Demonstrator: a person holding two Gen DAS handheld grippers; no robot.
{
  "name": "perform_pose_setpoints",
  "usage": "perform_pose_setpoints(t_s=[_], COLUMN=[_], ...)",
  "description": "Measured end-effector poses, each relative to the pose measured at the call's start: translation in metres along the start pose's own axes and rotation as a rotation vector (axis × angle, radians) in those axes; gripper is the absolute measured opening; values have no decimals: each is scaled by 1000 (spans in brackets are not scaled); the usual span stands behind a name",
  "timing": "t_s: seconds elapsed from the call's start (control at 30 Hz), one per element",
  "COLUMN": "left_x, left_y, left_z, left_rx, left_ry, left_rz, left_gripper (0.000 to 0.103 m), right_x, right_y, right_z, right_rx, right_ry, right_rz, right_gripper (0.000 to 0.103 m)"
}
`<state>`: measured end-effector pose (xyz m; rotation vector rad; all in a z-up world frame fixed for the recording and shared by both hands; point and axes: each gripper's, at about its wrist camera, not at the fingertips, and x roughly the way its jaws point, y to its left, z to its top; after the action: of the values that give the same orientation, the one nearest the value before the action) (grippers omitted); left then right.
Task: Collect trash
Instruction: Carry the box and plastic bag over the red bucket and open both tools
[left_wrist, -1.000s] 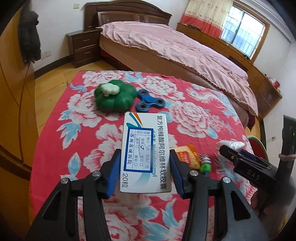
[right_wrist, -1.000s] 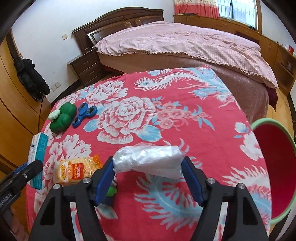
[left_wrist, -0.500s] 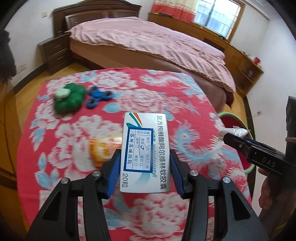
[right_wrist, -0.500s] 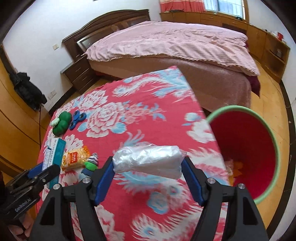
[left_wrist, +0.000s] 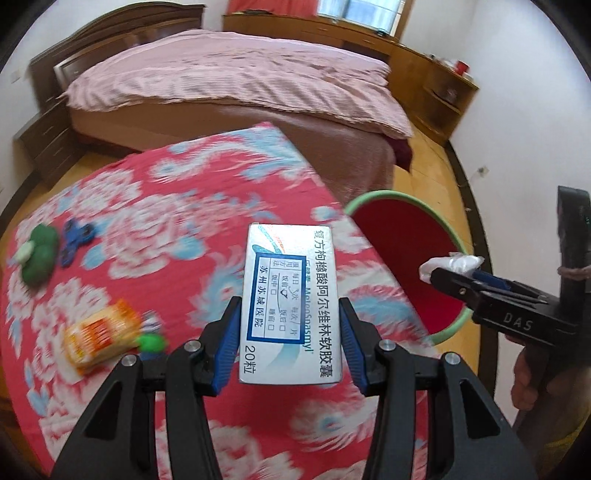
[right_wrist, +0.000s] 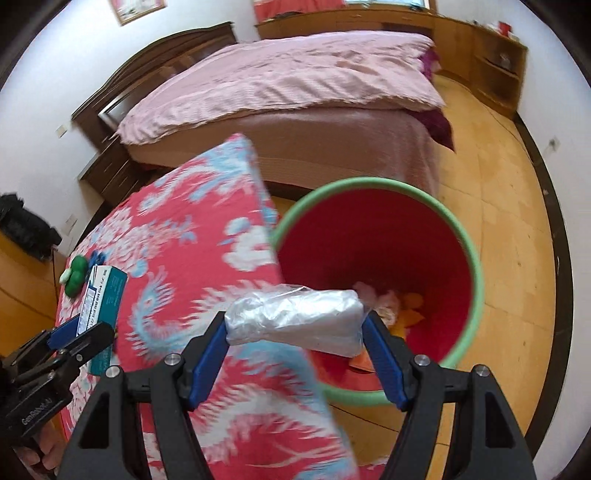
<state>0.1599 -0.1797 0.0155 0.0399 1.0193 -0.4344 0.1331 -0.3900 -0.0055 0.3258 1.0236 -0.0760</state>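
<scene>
My left gripper (left_wrist: 290, 343) is shut on a white and blue medicine box (left_wrist: 290, 306), held above the red flowered tablecloth (left_wrist: 166, 221). My right gripper (right_wrist: 295, 354) is shut on a crumpled clear plastic bag (right_wrist: 295, 321), held at the table's edge beside the red bin with a green rim (right_wrist: 476, 266). The bin also shows in the left wrist view (left_wrist: 399, 236), with the right gripper (left_wrist: 454, 273) and the bag (left_wrist: 450, 263) over it. The left gripper (right_wrist: 79, 334) with the box (right_wrist: 105, 291) shows at the left of the right wrist view.
An orange snack packet (left_wrist: 99, 336), a small green item (left_wrist: 149, 341), a blue fidget spinner (left_wrist: 77, 236) and a green plush toy (left_wrist: 37, 254) lie on the table. Some trash (right_wrist: 388, 302) lies in the bin. A bed (left_wrist: 236, 81) stands behind.
Both grippers have swung right with their loads. The right gripper has moved from over the table to the edge of the bin, and the bin now fills more of both views.
</scene>
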Motion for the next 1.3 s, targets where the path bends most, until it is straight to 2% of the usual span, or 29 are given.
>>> perform_pose_setpoints(t_s=[0.27,0.43,0.67,0.73,0.83,0.97,1.3], left_x=[48,77,100,101,102,98,67], left_y=[-53,-79,-103,-104,-103,-98,-70], left_z=[28,40,54,54,55,57,48], left_rx=[78,125,151,151,137,113,57], left_ry=[49,62,56,55,48,36,-6], left_rz=[-53,-63,-103,-105,-112,-123,-95], left_gripper=[51,51,51,51,58,58,58], right_x=[18,33,38,37,34,23,-3], right_y=[-70,-98,-117,-119,-119,-118,-103], right_z=[10,16,17,16,18,19,10], right_rx=[118,177,196,199,195,189,151], right_ry=[46,80,29,24,5,-27,-89], right_rz=[-10,-8,-17,3,5,17,3], right_gripper=[74,75,80,82,86,86,86])
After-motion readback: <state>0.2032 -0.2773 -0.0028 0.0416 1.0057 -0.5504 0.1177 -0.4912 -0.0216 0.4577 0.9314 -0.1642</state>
